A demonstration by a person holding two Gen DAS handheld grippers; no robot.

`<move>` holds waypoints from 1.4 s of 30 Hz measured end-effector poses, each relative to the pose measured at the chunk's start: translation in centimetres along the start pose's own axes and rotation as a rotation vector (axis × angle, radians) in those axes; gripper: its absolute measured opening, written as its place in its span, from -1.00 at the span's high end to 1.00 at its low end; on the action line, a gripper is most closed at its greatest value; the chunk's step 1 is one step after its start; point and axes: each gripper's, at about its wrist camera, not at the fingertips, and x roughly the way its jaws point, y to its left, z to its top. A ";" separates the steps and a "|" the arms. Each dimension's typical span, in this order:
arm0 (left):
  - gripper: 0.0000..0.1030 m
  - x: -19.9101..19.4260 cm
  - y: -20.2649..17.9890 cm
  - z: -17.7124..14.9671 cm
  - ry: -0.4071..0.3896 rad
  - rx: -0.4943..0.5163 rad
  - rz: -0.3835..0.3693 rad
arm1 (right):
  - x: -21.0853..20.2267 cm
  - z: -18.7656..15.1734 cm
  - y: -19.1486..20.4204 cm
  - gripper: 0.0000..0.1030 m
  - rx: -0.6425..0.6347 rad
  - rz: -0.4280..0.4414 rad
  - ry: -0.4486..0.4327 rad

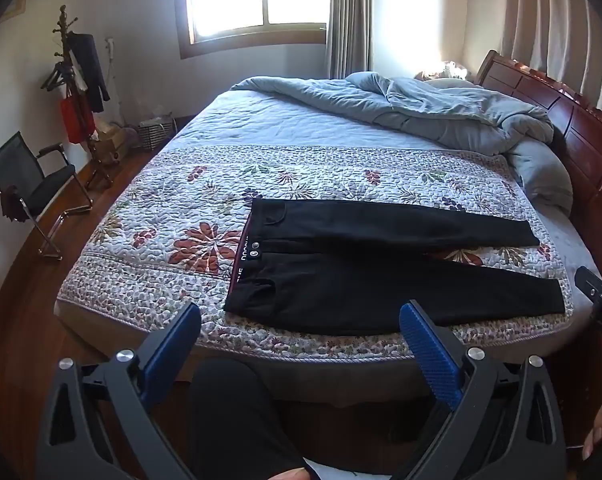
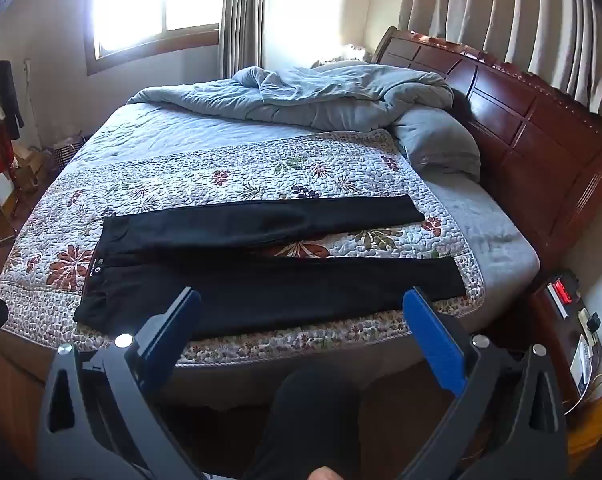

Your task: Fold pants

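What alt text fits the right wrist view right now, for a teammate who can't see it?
Black pants lie flat and unfolded on a floral quilt, waist to the left, legs slightly apart. The right gripper hangs open above the bed's near edge, holding nothing. A rumpled blue duvet lies beyond, by the headboard.

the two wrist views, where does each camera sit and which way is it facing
Left wrist: on the left gripper, tilted down at the black pants on the bed; open jaws, a dark-clad leg, the right gripper's tip at the right edge.
Right wrist: on the right gripper, same tilt, further toward the headboard; open jaws, a leg.
Shared: pants, floral quilt, blue duvet, window.
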 end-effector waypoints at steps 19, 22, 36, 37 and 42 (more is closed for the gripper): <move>-0.93 -0.3 -0.1 0.2 -0.003 0.011 0.013 | -0.2 0.1 -0.2 -0.95 -0.003 -0.002 0.000; -0.93 -0.3 -0.1 0.3 -0.002 0.012 0.013 | 0.0 0.0 -0.2 -0.95 -0.003 -0.003 -0.001; -0.93 -0.5 0.3 0.4 -0.007 0.014 0.020 | -0.5 0.1 -0.4 -0.95 -0.002 -0.002 -0.004; -0.93 -0.5 0.2 0.3 -0.007 0.015 0.020 | -0.5 0.1 -0.5 -0.95 -0.002 -0.002 -0.004; -0.93 -0.5 0.2 0.3 -0.007 0.015 0.019 | -0.4 0.1 -0.5 -0.95 -0.003 -0.001 -0.004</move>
